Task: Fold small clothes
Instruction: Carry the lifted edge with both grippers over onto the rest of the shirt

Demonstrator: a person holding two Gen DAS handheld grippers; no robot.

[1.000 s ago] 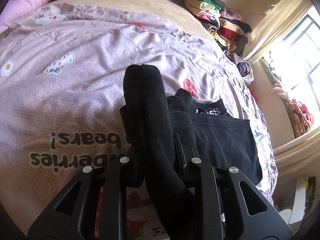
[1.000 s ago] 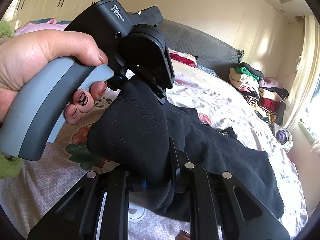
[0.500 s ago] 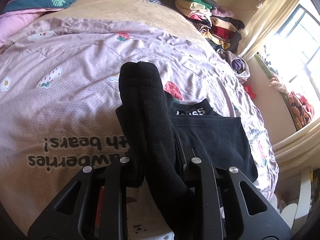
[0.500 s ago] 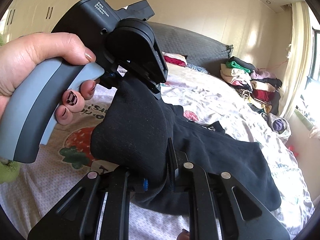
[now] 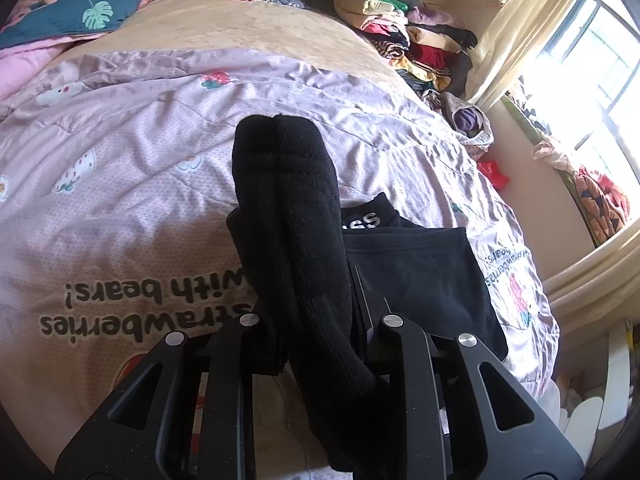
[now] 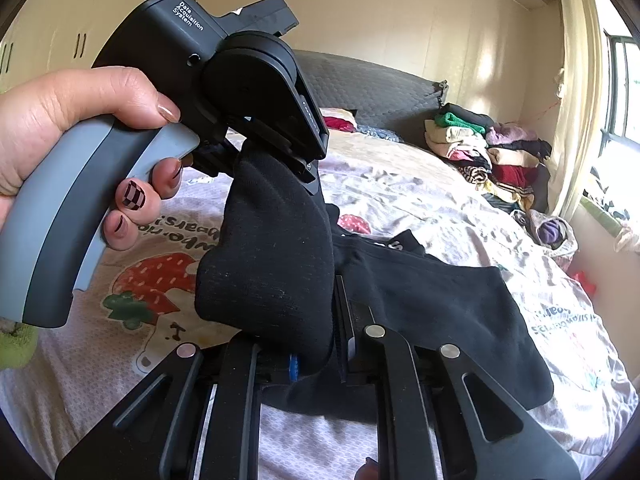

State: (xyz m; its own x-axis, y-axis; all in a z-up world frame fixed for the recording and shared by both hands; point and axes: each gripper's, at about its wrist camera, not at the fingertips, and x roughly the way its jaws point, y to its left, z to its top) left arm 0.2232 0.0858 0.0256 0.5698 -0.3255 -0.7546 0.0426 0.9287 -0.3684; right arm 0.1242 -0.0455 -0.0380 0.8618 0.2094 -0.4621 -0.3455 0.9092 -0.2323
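Observation:
A pair of thick black socks (image 5: 292, 216) hangs between both grippers above the pink strawberry bed cover (image 5: 140, 184). My left gripper (image 5: 316, 320) is shut on one end, and the socks run forward past its fingers, hiding the tips. In the right wrist view a hand (image 6: 60, 128) holds the left gripper (image 6: 276, 160), which clamps the socks (image 6: 272, 264) from above. My right gripper (image 6: 316, 344) is shut on their lower end. A folded black garment (image 6: 440, 304) with white lettering lies flat on the cover just behind and to the right.
A tall stack of folded clothes (image 6: 480, 148) stands at the far right of the bed near the curtain and window. Pillows and a teal blanket (image 5: 88, 12) lie at the head. The bed's right edge (image 5: 548, 320) drops to a cluttered floor.
Both grippers have carried the socks together sideways and slightly upward over the cover. Both grips have stayed the same, and the folded black garment has not moved.

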